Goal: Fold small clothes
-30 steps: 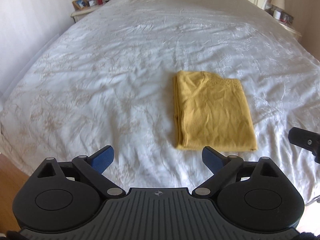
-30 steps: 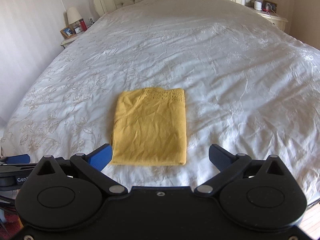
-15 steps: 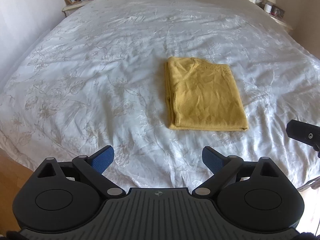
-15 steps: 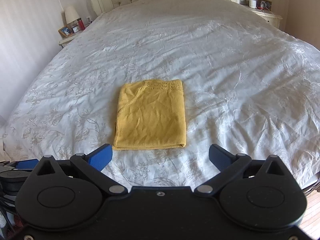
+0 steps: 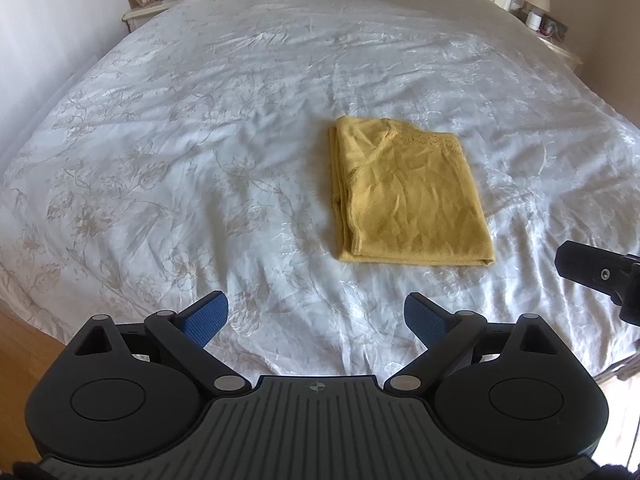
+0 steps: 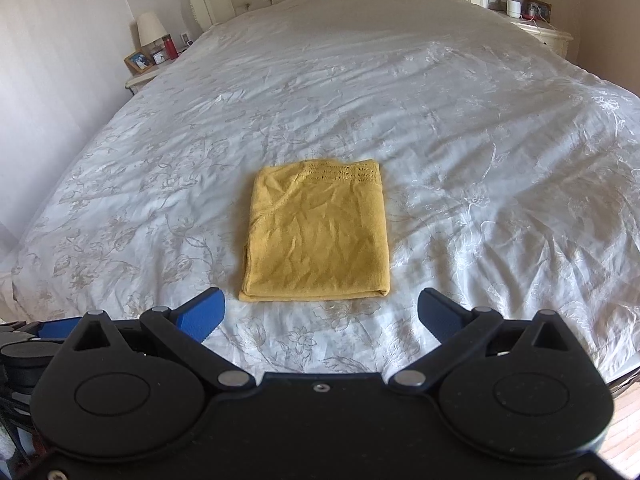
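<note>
right hand-held gripper: cut by frame edge | nightstand items: too small to identify

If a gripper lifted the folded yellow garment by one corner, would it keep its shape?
Probably not. The garment looks like thin, creased knit lying limp on the bedspread, so it would likely droop and unfold. Its loose stacked layers along the left edge suggest they could slide apart. It seems light for its size; a push may bunch it rather than slide it.

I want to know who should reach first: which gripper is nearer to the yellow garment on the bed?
Right, though only slightly. The right gripper is straight in front of the folded yellow garment. The left gripper sits off to its left, with the garment ahead and to the right.
</note>
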`<state>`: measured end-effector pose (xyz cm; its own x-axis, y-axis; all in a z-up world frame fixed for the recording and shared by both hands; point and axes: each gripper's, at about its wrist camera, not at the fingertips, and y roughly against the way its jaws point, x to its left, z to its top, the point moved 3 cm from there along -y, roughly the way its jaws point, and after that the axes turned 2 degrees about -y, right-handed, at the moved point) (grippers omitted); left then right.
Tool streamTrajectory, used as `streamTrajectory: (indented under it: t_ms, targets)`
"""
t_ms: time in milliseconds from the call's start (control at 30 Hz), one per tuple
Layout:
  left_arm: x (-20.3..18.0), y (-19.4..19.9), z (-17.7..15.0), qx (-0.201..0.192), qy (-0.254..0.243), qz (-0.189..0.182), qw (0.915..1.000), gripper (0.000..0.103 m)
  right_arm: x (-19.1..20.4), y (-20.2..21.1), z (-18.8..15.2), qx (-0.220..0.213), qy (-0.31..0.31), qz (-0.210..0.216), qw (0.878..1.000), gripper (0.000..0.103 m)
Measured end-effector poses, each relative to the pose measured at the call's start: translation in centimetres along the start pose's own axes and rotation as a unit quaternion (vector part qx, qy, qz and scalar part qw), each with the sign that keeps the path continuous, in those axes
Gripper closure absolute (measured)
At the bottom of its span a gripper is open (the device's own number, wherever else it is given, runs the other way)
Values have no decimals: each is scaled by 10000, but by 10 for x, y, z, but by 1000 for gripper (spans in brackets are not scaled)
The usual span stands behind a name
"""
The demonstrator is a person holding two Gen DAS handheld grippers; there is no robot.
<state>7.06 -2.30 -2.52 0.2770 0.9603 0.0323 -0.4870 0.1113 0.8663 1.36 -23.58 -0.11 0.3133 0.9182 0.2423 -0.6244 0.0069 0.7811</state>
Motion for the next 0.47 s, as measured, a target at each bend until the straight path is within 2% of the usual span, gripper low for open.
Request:
streamTrajectory:
  t_ms: [467]
  targets:
    - [-18, -26, 13, 278, -22, -40, 9996, 7, -24, -25, 11, 241, -276, -30, 9993, 1]
